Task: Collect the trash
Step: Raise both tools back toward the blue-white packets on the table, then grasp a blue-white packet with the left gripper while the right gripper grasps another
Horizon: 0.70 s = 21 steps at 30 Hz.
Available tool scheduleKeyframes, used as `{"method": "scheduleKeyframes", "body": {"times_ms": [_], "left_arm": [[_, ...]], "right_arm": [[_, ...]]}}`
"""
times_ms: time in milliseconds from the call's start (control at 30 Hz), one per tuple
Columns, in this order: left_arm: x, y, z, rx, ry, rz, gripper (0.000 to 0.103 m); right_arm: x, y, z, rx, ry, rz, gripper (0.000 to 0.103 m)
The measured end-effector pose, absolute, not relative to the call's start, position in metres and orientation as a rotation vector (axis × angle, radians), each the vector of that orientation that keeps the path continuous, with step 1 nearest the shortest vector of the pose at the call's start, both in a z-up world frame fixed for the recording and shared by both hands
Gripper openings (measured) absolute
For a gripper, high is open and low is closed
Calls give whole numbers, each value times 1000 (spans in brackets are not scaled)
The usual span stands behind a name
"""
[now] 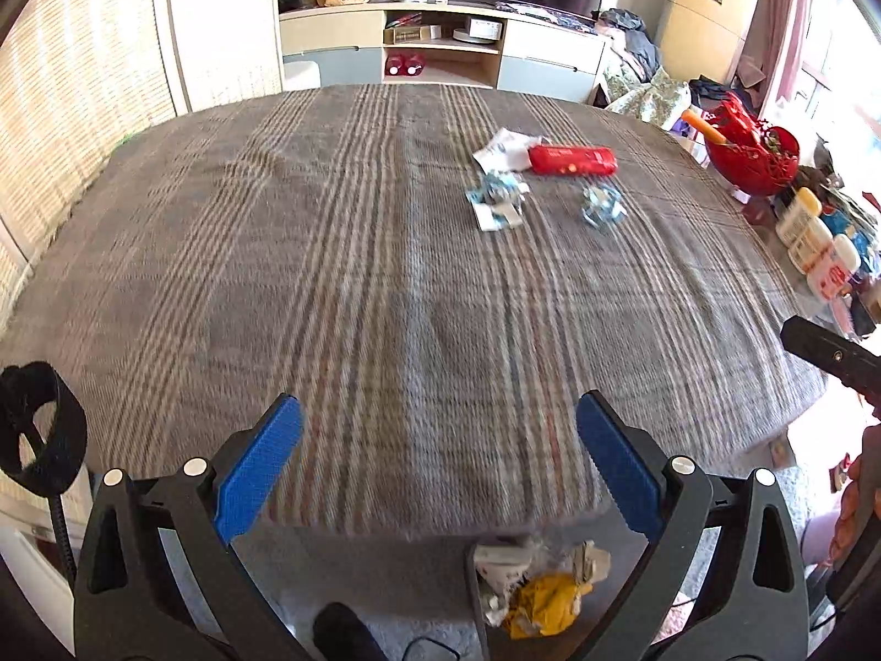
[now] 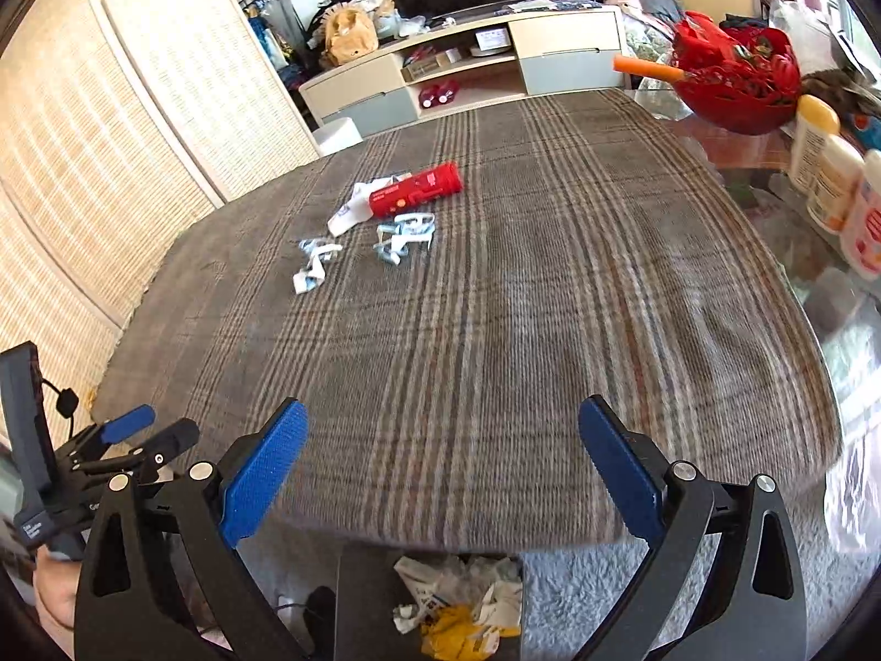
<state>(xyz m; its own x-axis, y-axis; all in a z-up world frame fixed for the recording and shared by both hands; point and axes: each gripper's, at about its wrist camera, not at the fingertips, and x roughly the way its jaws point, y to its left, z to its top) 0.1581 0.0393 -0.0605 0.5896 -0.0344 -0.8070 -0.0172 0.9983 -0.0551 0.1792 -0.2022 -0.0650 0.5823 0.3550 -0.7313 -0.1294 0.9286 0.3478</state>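
On the plaid tablecloth [image 1: 385, 286] lies a red packet [image 1: 572, 160] against a white wrapper [image 1: 504, 150], with two crumpled blue-and-white wrappers [image 1: 495, 201] [image 1: 603, 205] just in front of it. My left gripper [image 1: 440, 457] hangs open and empty over the table's near edge. My right gripper [image 2: 440, 457] is also wide open with nothing between its pads, well short of the red packet [image 2: 418, 190] and the wrappers [image 2: 314, 270] [image 2: 404, 237]. Below the edge stands a dark bin [image 2: 358, 595] holding white and yellow rubbish.
A red bowl [image 2: 738, 82] with an orange handle and several lotion bottles [image 2: 826, 171] stand on the glass at the table's right side. A TV cabinet [image 1: 440, 49] lies beyond the far edge, and a woven screen [image 2: 110, 137] stands at the left. A hand [image 2: 55, 595] holds the left gripper.
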Motion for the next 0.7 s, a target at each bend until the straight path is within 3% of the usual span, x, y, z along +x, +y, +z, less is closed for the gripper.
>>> {"method": "scheduleKeyframes", "body": {"times_ms": [400,567,700], "left_arm": [[252,33,-71,-28,930,-12,95],[277,28,-75,-4,923,-11,95],[293,24,-78,9,925,-18,95]], "right_arm": [[273,-171,-74,294,956,320,97],[303,-161,-90,320,999,335,82],[314,-156,-98,343,1004,357,76]]}}
